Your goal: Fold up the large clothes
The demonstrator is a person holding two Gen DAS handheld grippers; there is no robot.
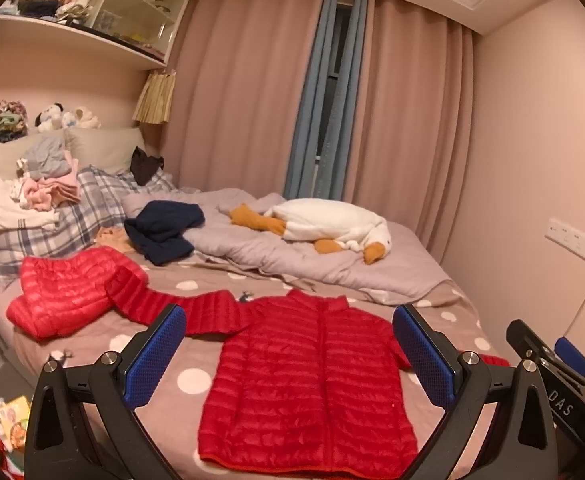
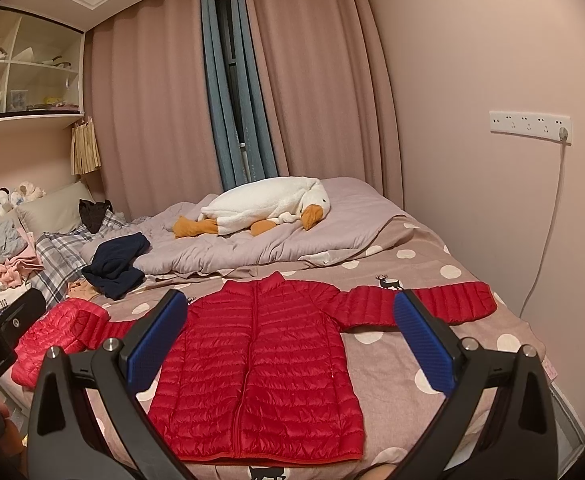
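Observation:
A red quilted puffer jacket lies flat, front up and zipped, on the polka-dot bedsheet. Both sleeves are spread out sideways; its right sleeve reaches toward the wall. A second, lighter red puffer jacket lies crumpled at the left. My left gripper hovers open above the flat jacket, blue pads wide apart, holding nothing. My right gripper is likewise open over the jacket, and also shows at the right edge of the left wrist view.
A rumpled grey duvet with a white goose plush covers the far bed. Dark navy clothing, a plaid pillow and folded clothes lie left. Pink wall with socket strip is right.

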